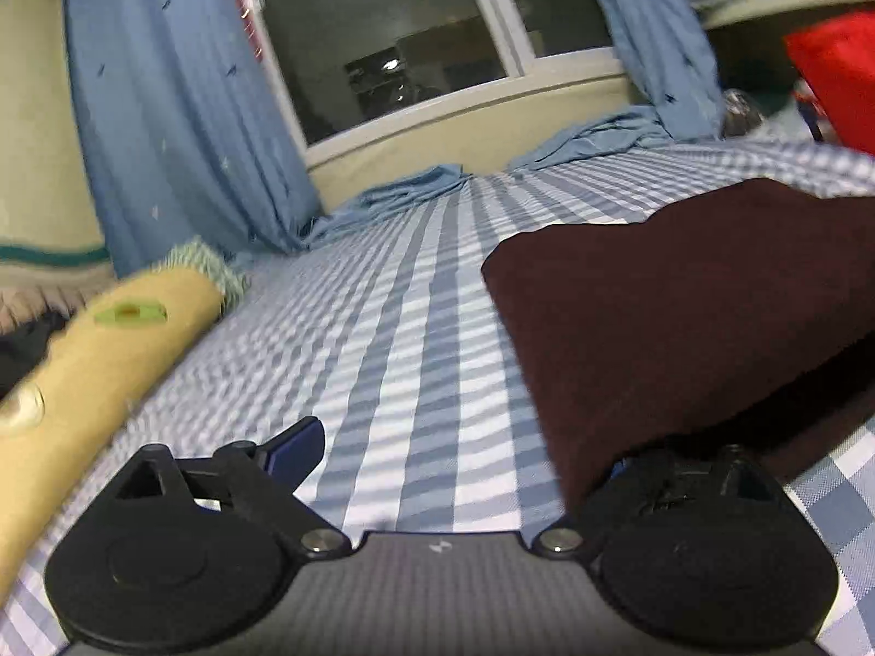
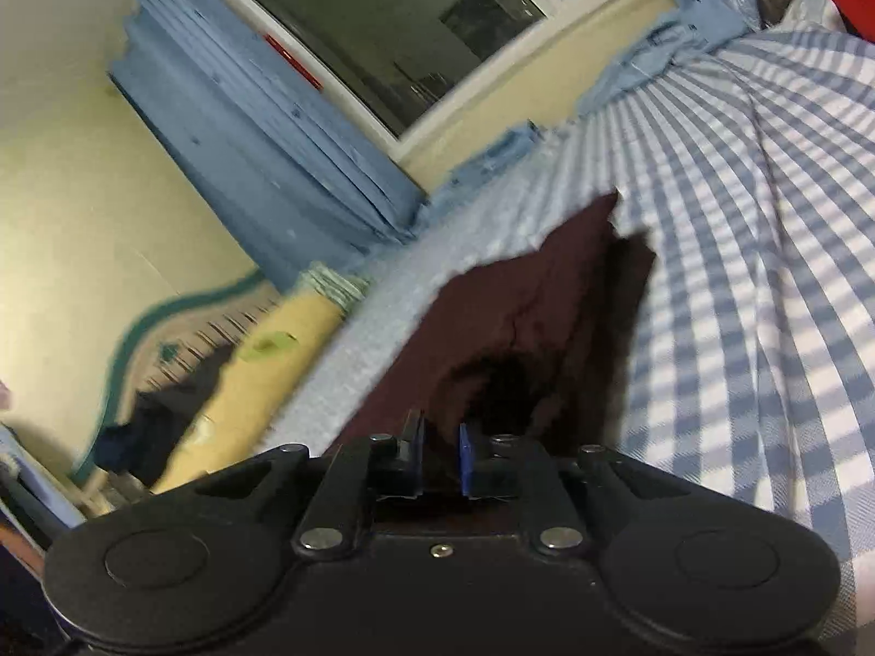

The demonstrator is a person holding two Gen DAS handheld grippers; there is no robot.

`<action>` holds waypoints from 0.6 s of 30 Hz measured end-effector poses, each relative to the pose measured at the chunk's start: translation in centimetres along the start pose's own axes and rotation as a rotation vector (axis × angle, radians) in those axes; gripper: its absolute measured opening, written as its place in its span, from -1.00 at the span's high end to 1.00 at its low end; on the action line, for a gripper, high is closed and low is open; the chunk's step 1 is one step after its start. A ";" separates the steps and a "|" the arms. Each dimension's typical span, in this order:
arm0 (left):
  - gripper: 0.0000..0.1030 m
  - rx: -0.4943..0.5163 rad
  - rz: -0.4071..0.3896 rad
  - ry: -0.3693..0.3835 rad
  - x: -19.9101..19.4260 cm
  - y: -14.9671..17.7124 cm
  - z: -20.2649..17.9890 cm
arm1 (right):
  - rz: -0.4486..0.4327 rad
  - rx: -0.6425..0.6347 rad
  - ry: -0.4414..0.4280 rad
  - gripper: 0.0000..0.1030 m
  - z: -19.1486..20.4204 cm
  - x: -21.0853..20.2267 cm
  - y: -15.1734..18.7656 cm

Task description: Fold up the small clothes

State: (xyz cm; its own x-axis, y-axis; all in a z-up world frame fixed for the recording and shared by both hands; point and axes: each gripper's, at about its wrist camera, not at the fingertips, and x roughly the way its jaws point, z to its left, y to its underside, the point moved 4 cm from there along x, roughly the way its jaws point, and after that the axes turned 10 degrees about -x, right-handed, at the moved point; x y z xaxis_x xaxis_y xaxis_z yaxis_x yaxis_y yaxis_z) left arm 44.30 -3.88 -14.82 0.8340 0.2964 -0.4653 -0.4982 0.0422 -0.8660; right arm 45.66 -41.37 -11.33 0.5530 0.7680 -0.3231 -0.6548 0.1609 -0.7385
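Maroon garment on checked bedsheet.
Right gripper pinched onto its near edge; left gripper spread wide, cloth draped over its right finger.

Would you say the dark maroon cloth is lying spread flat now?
No: the maroon cloth is bunched, its near edge between the right gripper pads.

Bed, blue-white checked sheet; dark maroon garment on it, yellow bolster at edge.
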 end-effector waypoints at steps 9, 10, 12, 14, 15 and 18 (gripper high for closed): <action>-0.99 -0.023 0.107 0.011 1.9 1.6 0.9 | 0.061 0.221 -0.009 0.86 -4.7 -0.1 5.6; -0.99 -0.013 0.107 0.007 1.9 1.5 0.8 | 0.064 0.216 -0.007 0.80 -4.6 -0.1 5.5; -0.96 -0.003 0.101 0.010 1.7 1.6 0.7 | 0.110 0.213 -0.004 0.60 -4.5 -0.1 5.1; -0.94 -0.011 0.101 0.028 1.6 1.6 0.8 | 0.119 0.234 0.018 0.11 -4.6 -0.9 4.3; -0.94 -0.025 0.110 0.037 1.7 1.6 0.9 | 0.095 0.219 0.040 0.07 -4.4 -1.7 3.5; -0.89 -0.061 0.132 0.056 1.6 1.5 0.9 | 0.067 0.163 0.061 0.05 -3.6 -1.9 0.9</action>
State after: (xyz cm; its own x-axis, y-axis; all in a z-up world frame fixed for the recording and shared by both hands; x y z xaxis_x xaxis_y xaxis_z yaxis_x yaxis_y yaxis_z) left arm 44.62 -2.47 -16.71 0.7750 0.2421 -0.5837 -0.5904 -0.0521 -0.8055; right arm 45.85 -44.94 -13.50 0.5320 0.7424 -0.4072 -0.7635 0.2128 -0.6097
